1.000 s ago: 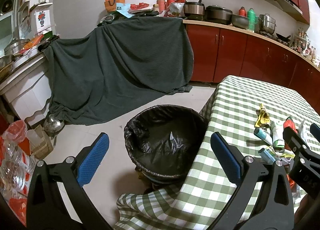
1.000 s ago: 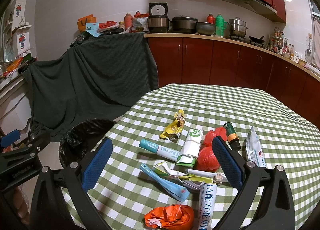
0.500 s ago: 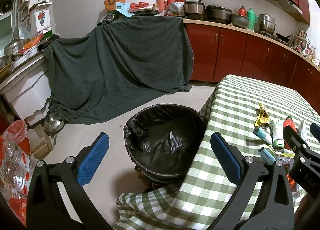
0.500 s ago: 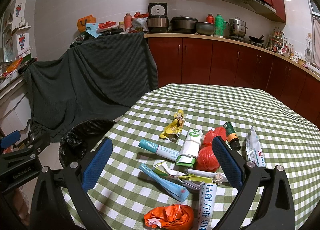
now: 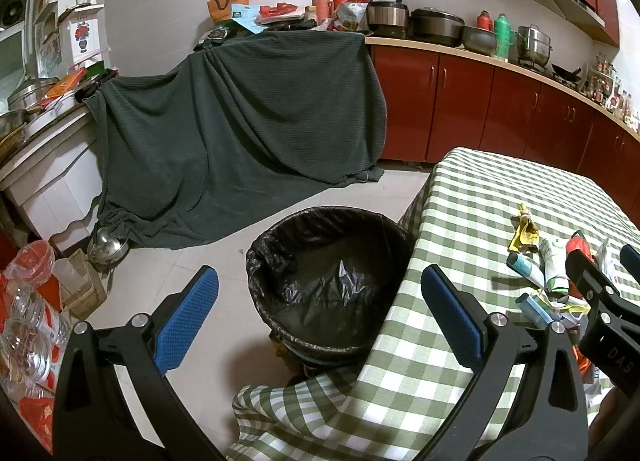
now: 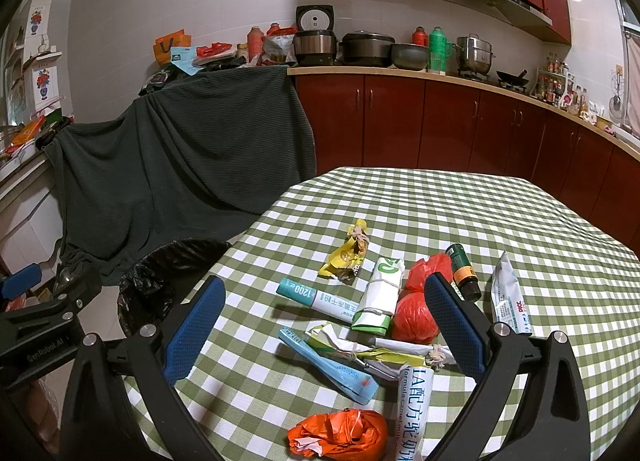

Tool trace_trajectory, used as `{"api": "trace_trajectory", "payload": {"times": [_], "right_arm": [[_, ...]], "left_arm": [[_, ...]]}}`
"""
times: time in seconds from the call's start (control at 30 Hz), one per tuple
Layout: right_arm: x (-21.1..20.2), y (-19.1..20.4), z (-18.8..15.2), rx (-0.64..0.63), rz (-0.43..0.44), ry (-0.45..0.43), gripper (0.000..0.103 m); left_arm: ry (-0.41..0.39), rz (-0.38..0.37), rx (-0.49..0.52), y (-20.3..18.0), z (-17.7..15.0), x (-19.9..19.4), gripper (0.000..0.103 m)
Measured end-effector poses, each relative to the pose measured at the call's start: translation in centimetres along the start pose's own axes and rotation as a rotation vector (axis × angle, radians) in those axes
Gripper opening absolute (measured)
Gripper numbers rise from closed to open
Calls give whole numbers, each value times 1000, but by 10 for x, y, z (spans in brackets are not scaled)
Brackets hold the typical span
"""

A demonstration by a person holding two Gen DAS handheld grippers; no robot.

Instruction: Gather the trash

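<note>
A black-lined trash bin stands on the floor by the table's left edge; it also shows in the right wrist view. My left gripper is open and empty above the bin. My right gripper is open and empty above a pile of trash on the green checked tablecloth: a yellow wrapper, a teal tube, a green-white roll, red bags, a blue packet, an orange bag, a dark bottle and a white pouch.
A dark green cloth drapes over the counter behind the bin. Red cabinets line the back wall with pots on top. Plastic bottles and bags sit on the floor at the left. A kettle stands by the cloth.
</note>
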State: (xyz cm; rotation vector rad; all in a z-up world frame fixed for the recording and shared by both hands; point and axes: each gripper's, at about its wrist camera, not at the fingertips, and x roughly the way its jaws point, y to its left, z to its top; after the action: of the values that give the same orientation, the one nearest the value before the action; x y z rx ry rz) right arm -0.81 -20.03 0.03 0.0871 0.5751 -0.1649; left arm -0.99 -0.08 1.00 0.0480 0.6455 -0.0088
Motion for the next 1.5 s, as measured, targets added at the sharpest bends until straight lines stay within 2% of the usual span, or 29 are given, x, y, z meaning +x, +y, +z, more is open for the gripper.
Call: {"api": "trace_trajectory", "payload": {"times": [1.17, 1.5], "right_arm": [[-1, -1, 0, 3, -1, 1, 97], [-7, -27, -5, 25, -57, 9, 97]], "left_arm": [[3, 0, 2, 0, 1, 0, 99], [38, -35, 16, -10, -14, -1, 99]]}}
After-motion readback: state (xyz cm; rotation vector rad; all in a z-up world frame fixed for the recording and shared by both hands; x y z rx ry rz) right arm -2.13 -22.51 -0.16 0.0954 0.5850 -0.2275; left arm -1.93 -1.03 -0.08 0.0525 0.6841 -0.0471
